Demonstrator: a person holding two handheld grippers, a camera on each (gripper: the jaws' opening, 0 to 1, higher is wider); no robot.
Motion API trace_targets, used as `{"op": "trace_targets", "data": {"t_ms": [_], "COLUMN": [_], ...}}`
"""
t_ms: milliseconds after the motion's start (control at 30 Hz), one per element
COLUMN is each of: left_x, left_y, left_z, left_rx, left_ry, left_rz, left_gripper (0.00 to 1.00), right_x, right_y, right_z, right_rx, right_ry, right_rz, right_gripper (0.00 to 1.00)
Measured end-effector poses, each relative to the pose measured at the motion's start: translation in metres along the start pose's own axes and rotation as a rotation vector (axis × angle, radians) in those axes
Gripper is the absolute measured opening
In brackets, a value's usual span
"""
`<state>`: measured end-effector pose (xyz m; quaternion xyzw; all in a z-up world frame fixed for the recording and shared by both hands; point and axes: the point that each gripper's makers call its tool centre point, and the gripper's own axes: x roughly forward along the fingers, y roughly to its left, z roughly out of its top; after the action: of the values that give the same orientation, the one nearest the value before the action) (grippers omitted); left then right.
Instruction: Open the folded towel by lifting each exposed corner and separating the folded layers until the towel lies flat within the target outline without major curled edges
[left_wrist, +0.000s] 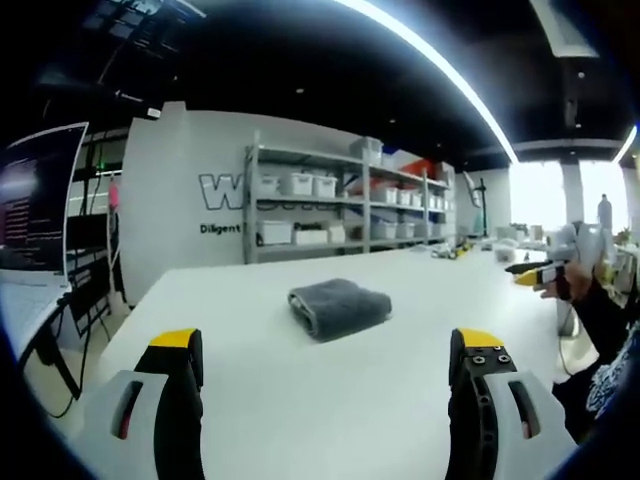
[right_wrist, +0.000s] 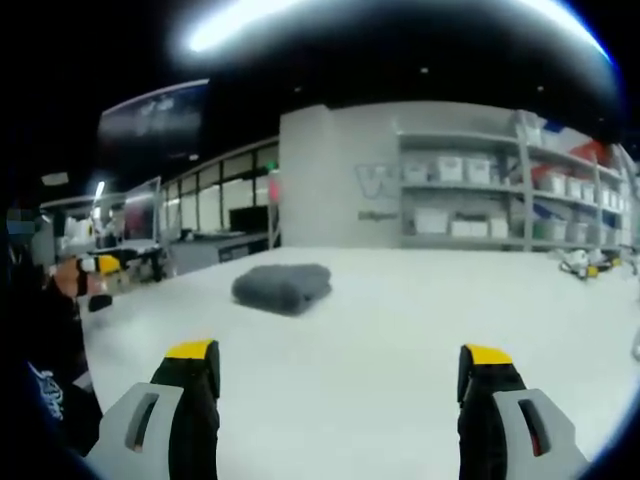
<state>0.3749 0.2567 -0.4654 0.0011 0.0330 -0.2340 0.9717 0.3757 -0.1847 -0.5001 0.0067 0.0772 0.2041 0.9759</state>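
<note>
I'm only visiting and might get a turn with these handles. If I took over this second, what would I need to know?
Left gripper: open, holding nothing, short of the towel.
Right gripper: open, holding nothing, also short of it.
Grey towel: folded in a bundle on the white table, untouched.
Done: nothing.
Left: lift each corner, separate the layers, spread it flat. I see no target outline on the table.

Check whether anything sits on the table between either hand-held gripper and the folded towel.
Nothing visible does. In both views only bare white table lies between each open hand-held gripper (left, right) and the folded grey towel.
</note>
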Motion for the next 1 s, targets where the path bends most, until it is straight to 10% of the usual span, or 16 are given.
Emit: {"op": "trace_targets", "data": {"t_ms": [1000], "left_x": [-0.002], "left_y": [0.006], "left_z": [0.000], "left_rx": [-0.001], "left_ry": [-0.020], "left_rz": [0.014], "left_gripper": [1.00], "right_x": [0.003], "right_y": [0.002], "right_z": [-0.006], "right_rx": [0.009], "right_ry": [0.013], "right_rz": [0.007], "right_gripper": [1.00]}}
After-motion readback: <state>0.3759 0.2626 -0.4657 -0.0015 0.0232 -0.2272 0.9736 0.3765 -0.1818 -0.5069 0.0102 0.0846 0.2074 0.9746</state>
